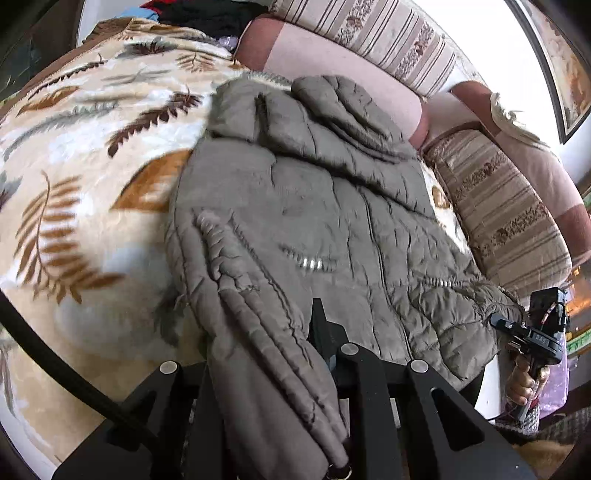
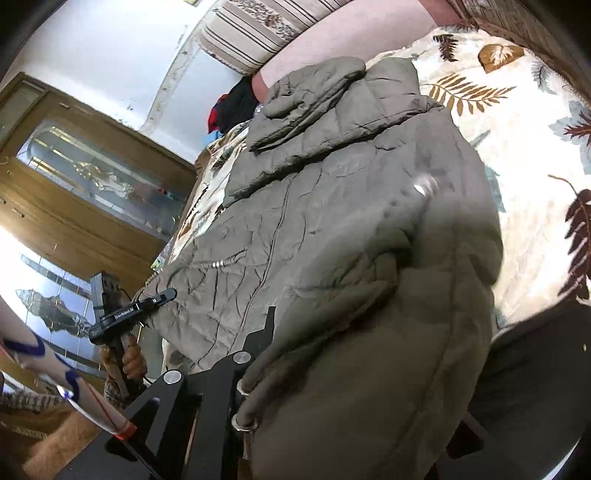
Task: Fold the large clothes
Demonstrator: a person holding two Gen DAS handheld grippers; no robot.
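Both grippers, left [image 1: 325,354] and right [image 2: 258,354], pinch the jacket's [image 1: 314,206] hem corners, so it folds evenly over the bed [image 1: 92,184].

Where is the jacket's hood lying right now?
In the left wrist view the hood lies at the far end of the grey-brown jacket, against the pink sofa backrest, with the leaf-print blanket to its left.

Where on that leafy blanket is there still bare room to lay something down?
The leaf-print blanket lies bare on one side of the padded jacket, up to the clothes pile. On the other side, toward the striped cushion, only a narrow strip shows.
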